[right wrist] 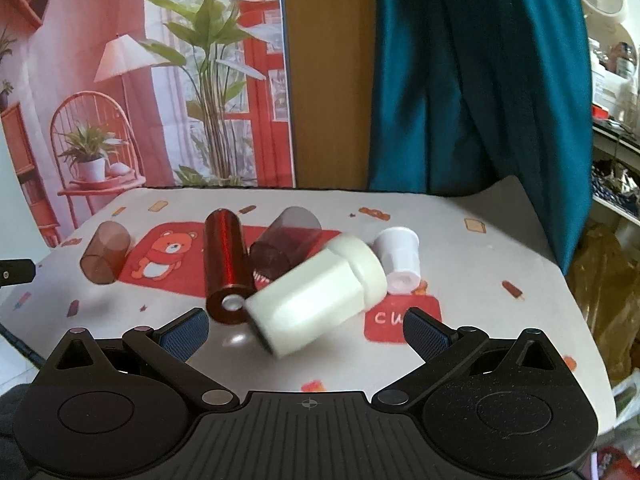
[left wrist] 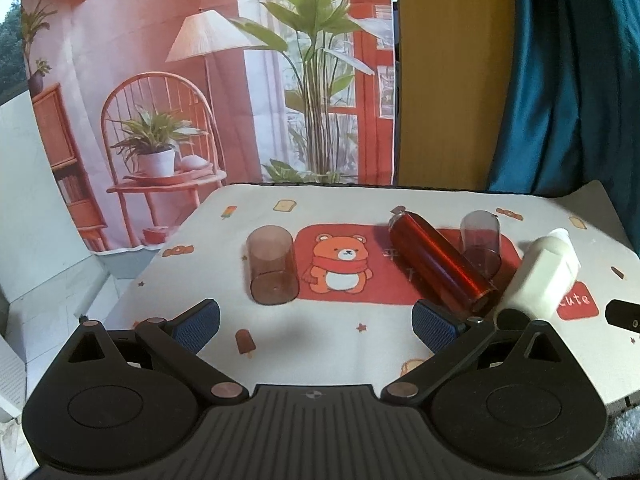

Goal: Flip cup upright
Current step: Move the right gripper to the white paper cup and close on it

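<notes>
Several cups lie on their sides on a bear-print mat. A brown translucent cup lies at the left, also seen in the right wrist view. A shiny red cylinder cup lies in the middle. A second brown translucent cup lies behind it. A cream bottle-shaped cup lies just ahead of my right gripper, blurred. A small white cup lies behind it. My left gripper is open and empty, near the first brown cup. My right gripper is open and empty.
A printed backdrop hangs behind the table. A teal curtain and a wooden panel stand behind. Shelves with clutter are at the far right. The table's edges drop off left and right.
</notes>
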Demonstrator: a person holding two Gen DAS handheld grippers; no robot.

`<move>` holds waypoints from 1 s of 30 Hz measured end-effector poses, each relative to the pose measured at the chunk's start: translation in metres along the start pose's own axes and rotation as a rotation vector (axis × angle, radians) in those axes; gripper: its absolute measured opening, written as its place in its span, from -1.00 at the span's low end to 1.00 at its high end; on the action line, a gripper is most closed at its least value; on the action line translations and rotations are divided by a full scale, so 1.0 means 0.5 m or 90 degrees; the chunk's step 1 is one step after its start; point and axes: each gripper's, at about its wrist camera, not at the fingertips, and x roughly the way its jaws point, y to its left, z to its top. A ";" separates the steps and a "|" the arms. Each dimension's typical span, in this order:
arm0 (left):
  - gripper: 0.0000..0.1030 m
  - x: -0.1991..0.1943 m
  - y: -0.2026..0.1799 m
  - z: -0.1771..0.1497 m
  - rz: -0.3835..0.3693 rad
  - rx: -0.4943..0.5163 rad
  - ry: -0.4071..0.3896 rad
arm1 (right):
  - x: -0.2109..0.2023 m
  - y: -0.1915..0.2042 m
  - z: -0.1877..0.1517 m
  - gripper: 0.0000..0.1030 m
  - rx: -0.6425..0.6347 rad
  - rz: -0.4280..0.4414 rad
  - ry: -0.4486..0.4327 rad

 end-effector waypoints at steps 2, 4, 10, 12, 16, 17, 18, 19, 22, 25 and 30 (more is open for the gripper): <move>1.00 0.011 0.003 0.008 0.006 -0.008 -0.003 | 0.012 -0.005 0.010 0.99 -0.002 0.009 -0.007; 1.00 0.015 0.009 0.016 0.007 -0.020 -0.005 | 0.024 -0.008 0.021 0.99 -0.009 0.014 -0.015; 1.00 0.038 0.023 0.031 0.011 -0.056 -0.015 | 0.058 -0.034 0.045 0.99 -0.014 0.015 -0.013; 1.00 0.053 0.026 0.031 0.017 -0.063 -0.005 | 0.067 -0.038 0.046 0.99 -0.008 0.014 -0.008; 1.00 0.075 0.025 0.019 0.011 -0.065 0.017 | 0.089 -0.049 0.040 1.00 0.006 0.015 0.007; 1.00 0.079 0.023 0.017 0.009 -0.063 0.022 | 0.094 -0.050 0.038 1.00 0.008 0.016 0.012; 1.00 0.083 0.018 0.014 0.005 -0.060 0.027 | 0.098 -0.049 0.034 1.00 0.011 0.018 0.016; 1.00 0.084 0.018 0.009 0.002 -0.058 0.029 | 0.103 -0.050 0.032 0.99 0.012 0.020 0.020; 1.00 0.089 0.008 -0.002 -0.009 -0.053 0.033 | 0.115 -0.050 0.022 0.99 0.014 0.027 0.031; 1.00 0.095 -0.005 -0.019 -0.020 -0.050 0.036 | 0.126 -0.058 0.028 0.93 0.005 0.030 0.026; 1.00 0.103 -0.008 -0.035 -0.042 -0.051 0.046 | 0.170 -0.115 0.075 0.81 0.021 0.007 -0.020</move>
